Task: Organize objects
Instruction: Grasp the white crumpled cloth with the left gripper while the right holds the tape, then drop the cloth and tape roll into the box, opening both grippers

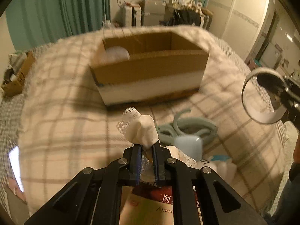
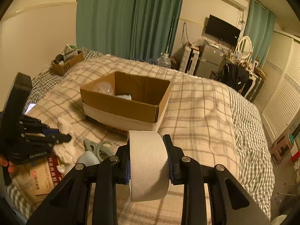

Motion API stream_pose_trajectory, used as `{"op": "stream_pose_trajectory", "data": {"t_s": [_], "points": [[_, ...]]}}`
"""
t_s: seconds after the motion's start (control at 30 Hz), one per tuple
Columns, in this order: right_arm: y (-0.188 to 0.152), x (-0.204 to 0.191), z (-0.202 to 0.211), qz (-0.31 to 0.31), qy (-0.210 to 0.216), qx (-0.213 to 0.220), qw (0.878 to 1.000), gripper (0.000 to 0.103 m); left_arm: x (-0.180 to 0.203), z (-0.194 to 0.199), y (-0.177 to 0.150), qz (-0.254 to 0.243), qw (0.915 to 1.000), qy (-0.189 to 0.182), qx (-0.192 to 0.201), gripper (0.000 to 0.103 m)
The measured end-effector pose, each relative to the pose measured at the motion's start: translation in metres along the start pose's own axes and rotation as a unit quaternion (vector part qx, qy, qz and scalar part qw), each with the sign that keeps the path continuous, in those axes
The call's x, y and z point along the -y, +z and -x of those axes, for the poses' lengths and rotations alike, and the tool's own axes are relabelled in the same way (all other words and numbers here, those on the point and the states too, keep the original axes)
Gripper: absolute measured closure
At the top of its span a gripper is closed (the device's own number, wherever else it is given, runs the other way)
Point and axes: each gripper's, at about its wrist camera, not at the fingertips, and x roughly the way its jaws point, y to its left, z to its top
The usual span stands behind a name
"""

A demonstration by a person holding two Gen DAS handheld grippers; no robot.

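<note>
1. Left claw (image 1: 145, 146), lower centre of the left wrist view: jaws nearly together, pinching a white bundle.
2. Right claw (image 2: 148, 161), lower centre of the right wrist view: jaws apart, pressing both flat sides of a roll.
3. Left claw again at the left edge of the right wrist view, fingers (image 2: 61, 137) pointing right.

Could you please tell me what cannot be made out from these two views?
- Left wrist: the cardboard box is motion-blurred, and its near wall hides the floor.
- Left wrist: the red-printed packet is cut off by the left gripper.
- Right wrist: the tape roll core faces sideways, unseen.
</note>
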Motion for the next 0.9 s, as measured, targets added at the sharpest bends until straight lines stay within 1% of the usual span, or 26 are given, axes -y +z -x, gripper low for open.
{"op": "stream_pose_trajectory", "data": {"t_s": [0.13, 0.17, 0.27, 0.37, 0.4, 0.5, 0.63, 0.73, 0.9], "points": [[0.010, -0.011, 0.014, 0.015, -0.001, 0.021, 1.000, 0.076, -0.005, 0.024, 0.017, -0.002, 0.9992, 0.008, 0.039, 0.093], [0.014, -0.013, 0.016, 0.018, 0.003, 0.024, 1.000, 0.076, -0.008, 0.028, 0.023, -0.002, 0.9988, 0.007, 0.048, 0.093], [0.030, -0.018, 0.019, 0.022, 0.032, 0.034, 0.999, 0.076, -0.008, 0.040, 0.039, -0.005, 0.9972, 0.011, 0.074, 0.093], [0.047, -0.022, 0.020, 0.035, 0.033, 0.044, 0.998, 0.076, -0.015, 0.045, 0.059, -0.003, 0.9958, 0.013, 0.091, 0.093], [0.055, -0.022, 0.019, 0.036, 0.040, 0.048, 0.997, 0.076, -0.017, 0.045, 0.068, -0.002, 0.9954, 0.011, 0.095, 0.093], [0.078, -0.021, 0.014, 0.035, 0.052, 0.058, 0.996, 0.076, -0.023, 0.042, 0.088, 0.000, 0.9943, 0.012, 0.106, 0.093], [0.111, -0.016, -0.006, 0.035, 0.044, 0.063, 0.996, 0.076, -0.031, 0.035, 0.121, -0.002, 0.9925, 0.015, 0.121, 0.093], [0.133, -0.012, -0.024, 0.040, 0.035, 0.063, 0.997, 0.076, -0.036, 0.026, 0.142, -0.009, 0.9914, 0.025, 0.128, 0.093], [0.167, -0.006, -0.058, 0.050, 0.023, 0.062, 0.997, 0.076, -0.050, -0.003, 0.176, -0.015, 0.9915, 0.041, 0.122, 0.093]]}}
